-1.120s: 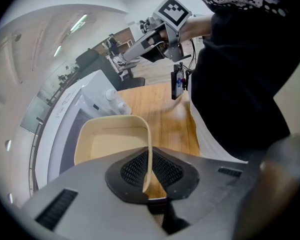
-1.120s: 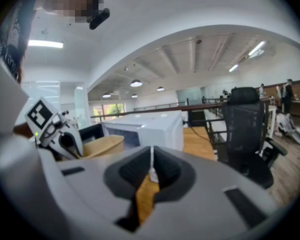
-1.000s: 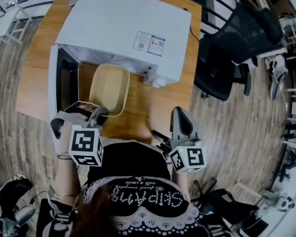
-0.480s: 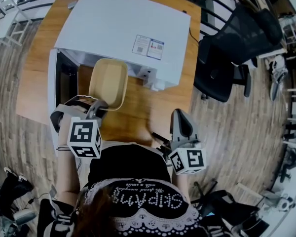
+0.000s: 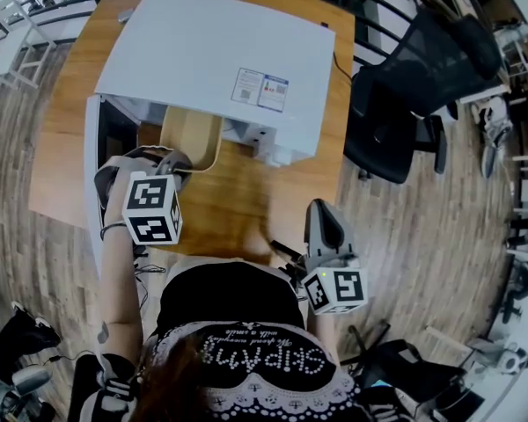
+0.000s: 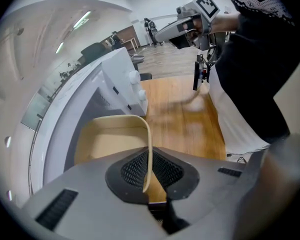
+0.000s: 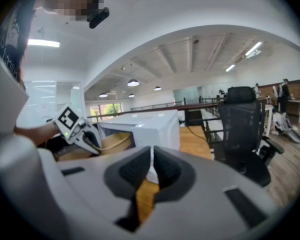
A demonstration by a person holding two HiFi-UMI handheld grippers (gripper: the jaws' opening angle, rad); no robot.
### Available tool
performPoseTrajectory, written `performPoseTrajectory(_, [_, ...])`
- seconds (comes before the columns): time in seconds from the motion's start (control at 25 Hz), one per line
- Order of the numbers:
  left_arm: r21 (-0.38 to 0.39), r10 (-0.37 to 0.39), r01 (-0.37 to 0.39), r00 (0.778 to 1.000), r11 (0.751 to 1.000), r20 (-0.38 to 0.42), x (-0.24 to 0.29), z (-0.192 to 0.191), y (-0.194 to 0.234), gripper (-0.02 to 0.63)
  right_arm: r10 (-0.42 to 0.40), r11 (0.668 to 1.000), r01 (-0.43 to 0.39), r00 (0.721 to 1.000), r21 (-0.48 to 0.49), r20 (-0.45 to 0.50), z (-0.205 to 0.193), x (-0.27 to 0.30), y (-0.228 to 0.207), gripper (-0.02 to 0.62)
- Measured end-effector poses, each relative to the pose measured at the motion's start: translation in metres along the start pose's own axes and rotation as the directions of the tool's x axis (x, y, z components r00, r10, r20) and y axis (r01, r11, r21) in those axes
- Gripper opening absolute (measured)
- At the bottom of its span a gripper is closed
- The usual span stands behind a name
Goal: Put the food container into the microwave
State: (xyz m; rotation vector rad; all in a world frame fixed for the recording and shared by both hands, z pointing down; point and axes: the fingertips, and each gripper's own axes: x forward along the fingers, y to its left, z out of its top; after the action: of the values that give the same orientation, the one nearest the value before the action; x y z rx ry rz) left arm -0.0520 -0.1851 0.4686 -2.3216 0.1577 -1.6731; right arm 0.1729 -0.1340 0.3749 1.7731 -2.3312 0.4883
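The beige food container (image 5: pixel 190 135) hangs tilted at the mouth of the white microwave (image 5: pixel 220 55), its far half hidden under the microwave's top. My left gripper (image 5: pixel 177 159) is shut on the container's near rim. In the left gripper view the thin rim (image 6: pixel 148 156) stands between the black pads, with the container's inside (image 6: pixel 107 141) facing the cavity. The microwave door (image 5: pixel 91 178) stands open at the left. My right gripper (image 5: pixel 320 211) is shut with nothing in it, over the table's front right edge. From the right gripper view (image 7: pixel 151 168) the left gripper (image 7: pixel 79 130) and the container (image 7: pixel 115 142) show before the microwave (image 7: pixel 152 126).
The microwave sits on a wooden table (image 5: pixel 246 205), whose bare front strip lies between the two grippers. A black office chair (image 5: pixel 409 77) stands close to the table's right side. The microwave's knobs (image 6: pixel 136 86) flank the cavity on the right.
My left gripper has carried the container away from me toward the microwave opening, so more of it is hidden under the top. The right gripper has stayed where it was.
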Motion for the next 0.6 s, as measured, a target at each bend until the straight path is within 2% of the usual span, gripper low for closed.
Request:
performPoseTrajectory(0.12, [-0.001, 0.004, -0.004, 1.000, 1.000, -0.020, 0.009, -0.008, 0.011, 0.041, -0.005, 1.000, 0.005, 1.000, 0.002, -0.007, -0.002, -0.002, -0.001, 0.037])
performPoseTrajectory(0.6, [-0.059, 0.022, -0.023, 1.000, 0.998, -0.007, 0.043, -0.016, 0.042, 0.040, -0.012, 1.000, 0.013, 0.999, 0.011, -0.038, -0.013, 0.007, -0.002, 0.037])
